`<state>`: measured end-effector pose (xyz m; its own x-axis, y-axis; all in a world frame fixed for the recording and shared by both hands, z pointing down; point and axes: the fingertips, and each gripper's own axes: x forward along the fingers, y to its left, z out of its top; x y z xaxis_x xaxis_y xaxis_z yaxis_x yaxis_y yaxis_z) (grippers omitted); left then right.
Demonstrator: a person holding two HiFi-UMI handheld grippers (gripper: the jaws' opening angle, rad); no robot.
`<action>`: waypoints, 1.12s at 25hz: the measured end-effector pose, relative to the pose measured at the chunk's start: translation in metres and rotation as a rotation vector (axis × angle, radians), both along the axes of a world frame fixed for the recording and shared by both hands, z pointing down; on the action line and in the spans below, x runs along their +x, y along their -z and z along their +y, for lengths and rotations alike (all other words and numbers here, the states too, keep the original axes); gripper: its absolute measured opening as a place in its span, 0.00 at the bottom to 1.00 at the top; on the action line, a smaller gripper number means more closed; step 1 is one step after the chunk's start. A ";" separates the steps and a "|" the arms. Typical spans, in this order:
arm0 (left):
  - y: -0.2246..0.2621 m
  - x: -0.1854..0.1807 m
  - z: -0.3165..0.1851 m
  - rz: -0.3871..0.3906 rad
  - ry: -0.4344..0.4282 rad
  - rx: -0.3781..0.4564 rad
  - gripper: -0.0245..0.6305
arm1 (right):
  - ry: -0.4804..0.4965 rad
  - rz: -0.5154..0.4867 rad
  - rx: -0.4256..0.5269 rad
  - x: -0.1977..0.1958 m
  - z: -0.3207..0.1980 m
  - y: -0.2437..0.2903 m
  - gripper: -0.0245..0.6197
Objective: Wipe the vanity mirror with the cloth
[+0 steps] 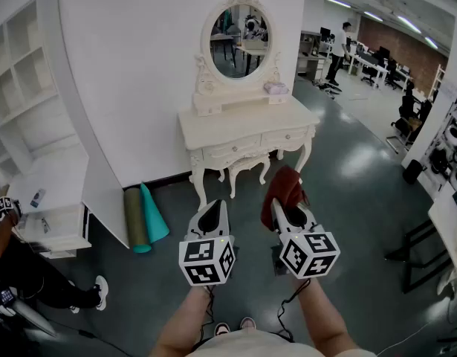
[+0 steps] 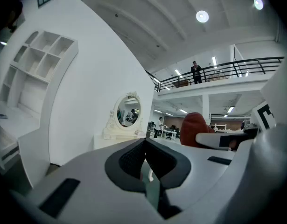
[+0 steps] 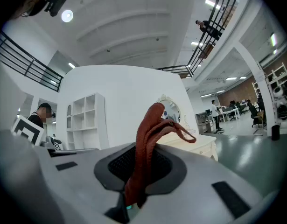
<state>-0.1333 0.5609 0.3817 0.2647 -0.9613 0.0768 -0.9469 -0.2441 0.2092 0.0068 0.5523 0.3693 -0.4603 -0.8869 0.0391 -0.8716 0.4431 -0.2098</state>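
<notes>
Nearest, the left gripper has its jaws pressed together on nothing. The right gripper pinches a rust-red cloth. Beyond, across the grey floor, two rolled mats lie at left. Farther stands the white vanity table, whose oval vanity mirror backs against the white wall.

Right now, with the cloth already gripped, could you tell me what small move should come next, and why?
Probably carry the right hand-held gripper forward and up toward the vanity mirror: its jaws are shut on the red cloth, but open floor separates it from the dressing table, so the cloth cannot reach the glass.
</notes>
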 end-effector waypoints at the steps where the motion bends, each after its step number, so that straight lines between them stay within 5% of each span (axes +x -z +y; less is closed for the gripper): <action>1: 0.000 0.000 -0.001 -0.001 0.000 -0.001 0.05 | 0.000 0.001 -0.002 0.000 -0.001 0.000 0.13; 14: -0.008 0.002 -0.020 -0.014 0.005 -0.013 0.05 | 0.010 0.006 -0.017 -0.001 -0.020 -0.009 0.13; 28: -0.036 0.035 -0.075 0.011 0.008 -0.065 0.05 | -0.028 -0.009 -0.082 0.058 -0.073 -0.035 0.14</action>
